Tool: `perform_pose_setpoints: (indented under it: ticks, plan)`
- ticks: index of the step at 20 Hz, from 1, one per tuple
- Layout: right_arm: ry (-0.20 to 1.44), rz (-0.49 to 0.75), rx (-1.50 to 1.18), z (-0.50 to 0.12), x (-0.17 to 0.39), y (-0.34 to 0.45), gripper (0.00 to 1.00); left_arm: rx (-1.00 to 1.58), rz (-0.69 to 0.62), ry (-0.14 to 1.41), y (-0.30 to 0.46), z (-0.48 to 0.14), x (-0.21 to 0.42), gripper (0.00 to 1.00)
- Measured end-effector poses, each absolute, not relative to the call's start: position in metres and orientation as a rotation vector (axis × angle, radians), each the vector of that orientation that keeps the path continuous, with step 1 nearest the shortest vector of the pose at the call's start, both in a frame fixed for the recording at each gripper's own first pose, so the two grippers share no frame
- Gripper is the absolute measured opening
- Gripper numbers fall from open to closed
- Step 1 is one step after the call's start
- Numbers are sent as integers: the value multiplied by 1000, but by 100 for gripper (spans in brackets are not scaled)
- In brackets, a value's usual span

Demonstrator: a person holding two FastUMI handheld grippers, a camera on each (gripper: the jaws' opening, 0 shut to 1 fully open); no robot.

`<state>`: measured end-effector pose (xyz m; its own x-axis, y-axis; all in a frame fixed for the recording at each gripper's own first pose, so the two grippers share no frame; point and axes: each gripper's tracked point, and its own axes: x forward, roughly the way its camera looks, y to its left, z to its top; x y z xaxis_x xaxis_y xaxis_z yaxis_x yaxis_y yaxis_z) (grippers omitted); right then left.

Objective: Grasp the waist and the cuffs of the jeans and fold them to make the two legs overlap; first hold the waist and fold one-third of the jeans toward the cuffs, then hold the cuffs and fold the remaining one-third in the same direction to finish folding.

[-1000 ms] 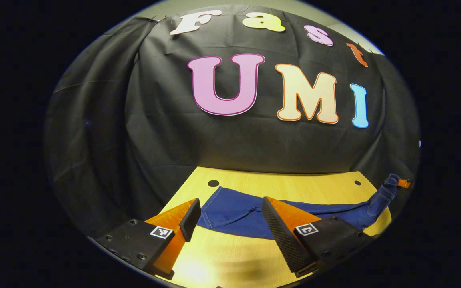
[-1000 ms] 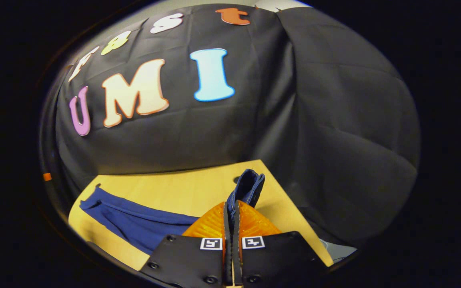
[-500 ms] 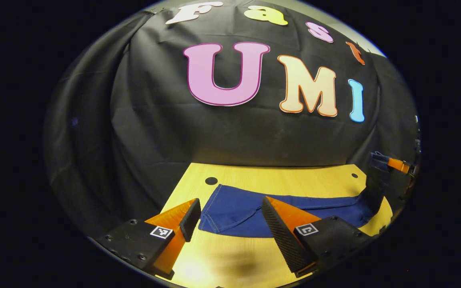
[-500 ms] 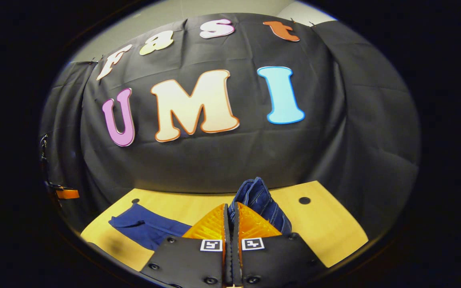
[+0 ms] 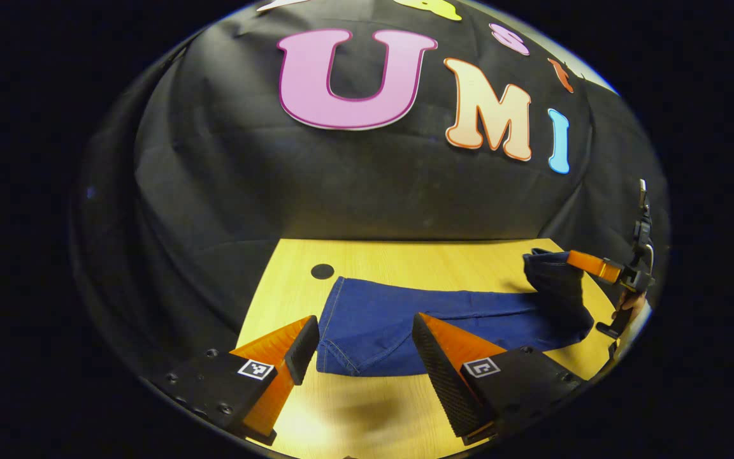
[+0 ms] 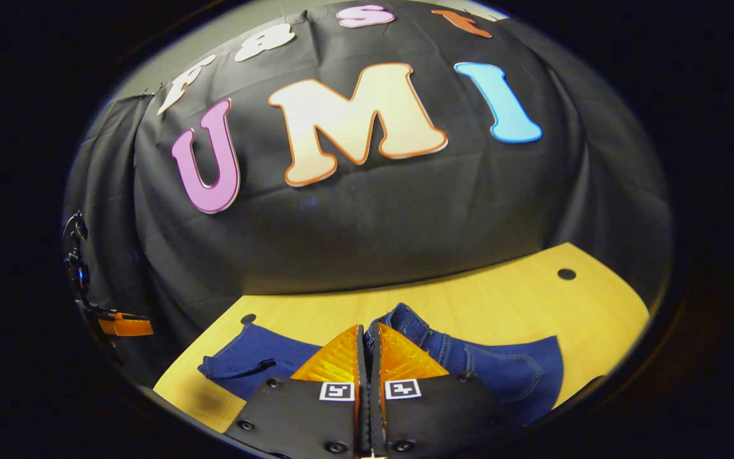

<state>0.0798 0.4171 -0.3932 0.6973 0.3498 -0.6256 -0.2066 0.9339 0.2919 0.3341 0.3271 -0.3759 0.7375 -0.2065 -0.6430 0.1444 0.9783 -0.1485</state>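
Note:
Blue jeans (image 5: 399,319) lie lengthwise on the wooden table (image 5: 418,258). Their cuff end is just ahead of my left gripper (image 5: 359,336), which hovers open above the table with its fingers on either side of that end, not touching it. At the far right of the left gripper view, my right gripper (image 5: 587,262) holds the waist end lifted and curled over the legs. In the right gripper view, my right gripper (image 6: 367,336) is shut on the waist of the jeans (image 6: 501,370), with a pocket showing to the right. The cuffs (image 6: 246,357) lie at the left.
The table has round holes near its back corners (image 5: 322,271) (image 6: 566,274). Black cloth hangs close behind the table. In the right gripper view, the left gripper (image 6: 123,326) shows small at the far left. Bare wood (image 6: 501,299) lies beyond the jeans.
My right gripper has carried the waist end up and swung it over toward the cuffs. My left gripper stayed open and tipped slightly downward near the cuff end.

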Motion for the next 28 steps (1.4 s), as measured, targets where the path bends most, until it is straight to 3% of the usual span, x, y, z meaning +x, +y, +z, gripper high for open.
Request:
perform_pose_setpoints:
  ticks: [5, 7, 8, 10, 14, 24, 26, 28]
  plan:
    - [874, 332, 174, -450, 43, 441, 3, -89, -249, 840, 327, -433, 352, 92]
    - [906, 353, 170, -460, 33, 447, 17, -86, -264, 888, 324, -457, 362, 92]
    - [912, 358, 161, -459, 28, 446, 12, -83, -266, 909, 323, -468, 367, 92]
    - [935, 391, 165, -454, 15, 452, 32, -76, -277, 931, 322, -487, 373, 93]
    - [919, 417, 127, -431, 5, 440, 100, -62, -298, 978, 330, -521, 374, 95]
    - [904, 409, 77, -407, 6, 418, 97, -82, -278, 1005, 344, -547, 371, 97]
    - [920, 412, 71, -409, 1, 416, 97, -53, -237, 1012, 351, -557, 371, 76]
    - [916, 416, 65, -405, 0, 414, 97, -92, -288, 1016, 333, -554, 371, 49]
